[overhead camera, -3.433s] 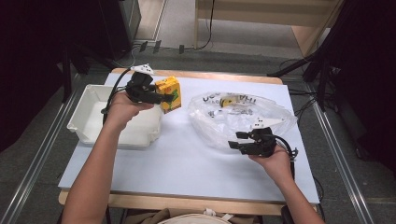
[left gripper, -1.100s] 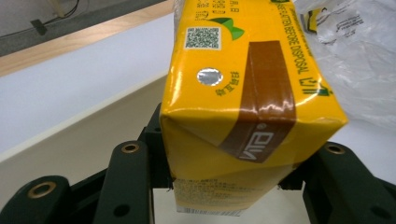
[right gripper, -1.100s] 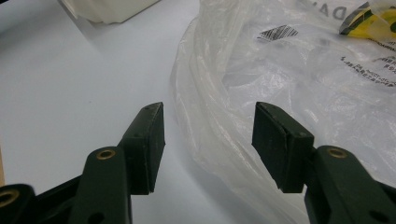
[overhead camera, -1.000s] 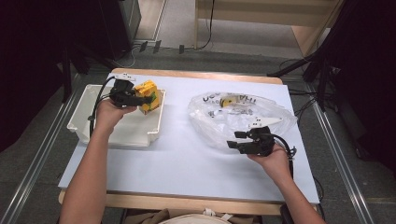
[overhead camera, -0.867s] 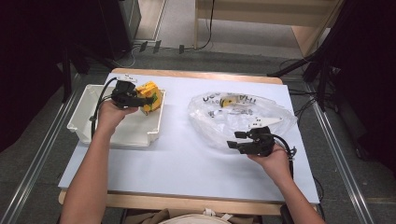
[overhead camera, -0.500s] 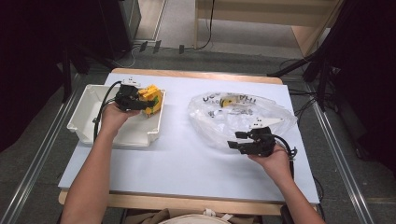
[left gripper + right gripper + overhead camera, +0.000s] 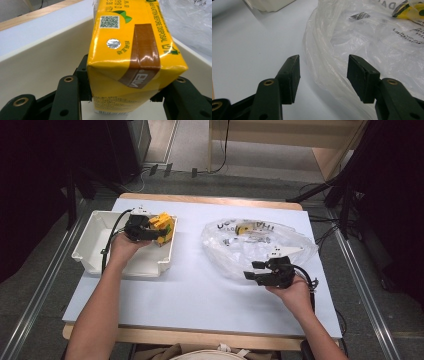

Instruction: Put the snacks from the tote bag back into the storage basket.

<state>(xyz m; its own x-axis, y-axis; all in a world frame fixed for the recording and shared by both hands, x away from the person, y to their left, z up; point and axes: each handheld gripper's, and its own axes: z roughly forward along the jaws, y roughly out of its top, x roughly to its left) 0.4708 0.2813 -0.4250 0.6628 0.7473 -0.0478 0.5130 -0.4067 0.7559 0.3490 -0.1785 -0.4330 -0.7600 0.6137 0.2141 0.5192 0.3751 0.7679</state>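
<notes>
A yellow drink carton (image 7: 163, 225) with a brown stripe is clamped between the jaws of my left gripper (image 7: 158, 233), low inside the right end of the white tray (image 7: 90, 236). In the left gripper view the carton (image 7: 130, 50) lies on its side, its end facing me, with the tray wall (image 7: 37, 70) behind it. My right gripper (image 7: 253, 270) rests open at the near edge of a clear plastic bag (image 7: 260, 247). In the right gripper view its jaws (image 7: 323, 72) straddle a fold of the bag (image 7: 374, 37) without pressing it. Another yellow carton (image 7: 245, 228) lies inside the bag.
The tray sits at the left of the pale blue tabletop (image 7: 190, 295), the bag at the right. Bare table lies between them and along the near edge. Cables trail from both grippers. Metal rails run along both sides of the table.
My left hand has carried the carton from beside the tray's right end leftward over it and lowered it inside. The right hand has stayed where it was.
</notes>
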